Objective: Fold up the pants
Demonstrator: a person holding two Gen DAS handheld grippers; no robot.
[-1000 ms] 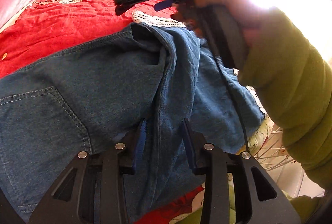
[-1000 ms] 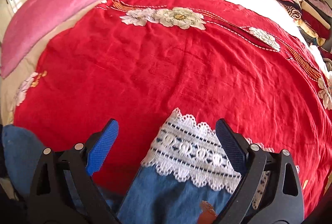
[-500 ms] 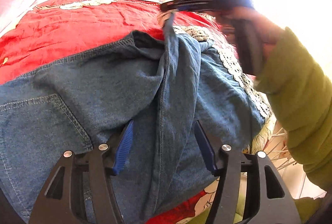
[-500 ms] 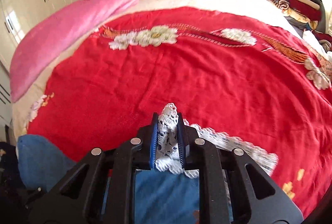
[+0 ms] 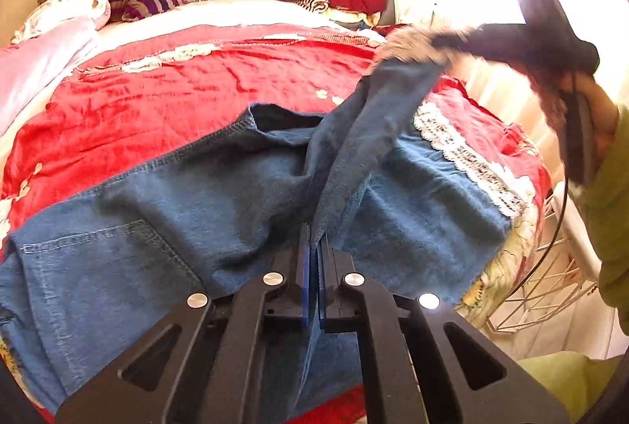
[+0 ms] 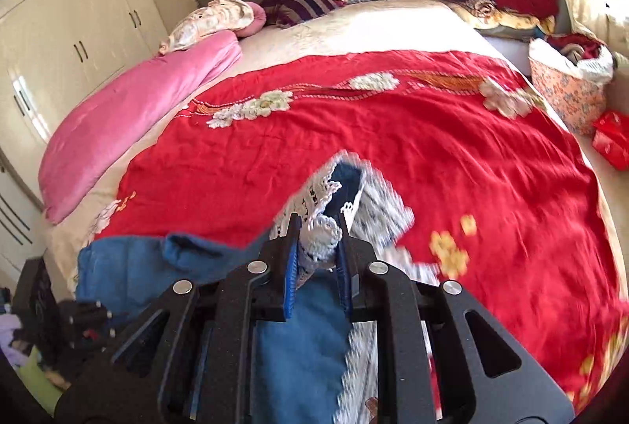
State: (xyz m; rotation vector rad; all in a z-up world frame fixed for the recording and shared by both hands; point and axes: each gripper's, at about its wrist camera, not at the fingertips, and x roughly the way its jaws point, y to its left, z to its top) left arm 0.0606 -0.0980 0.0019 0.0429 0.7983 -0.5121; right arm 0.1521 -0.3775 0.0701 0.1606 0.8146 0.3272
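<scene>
Pants: blue denim pants with white lace-trimmed cuffs (image 5: 204, 227) lie spread across the red embroidered bedspread (image 5: 157, 101), waist and back pocket toward the left of the left wrist view, legs toward the right.
Left gripper: left gripper (image 5: 313, 247) has just been closing and now pinches a raised ridge of denim along the middle seam, blue pads tight on the cloth.
Right gripper: right gripper (image 6: 316, 247) is clamped on a bunched lace cuff (image 6: 320, 233), holding that leg end up off the bedspread.
Other leg: its lace cuff (image 5: 468, 156) lies flat near the bed's right edge.
Done: both grips appear set, one leg lifted.
Left: judging from this, no fold is laid yet; the lifted leg must go over its partner, then the length be halved.
</scene>
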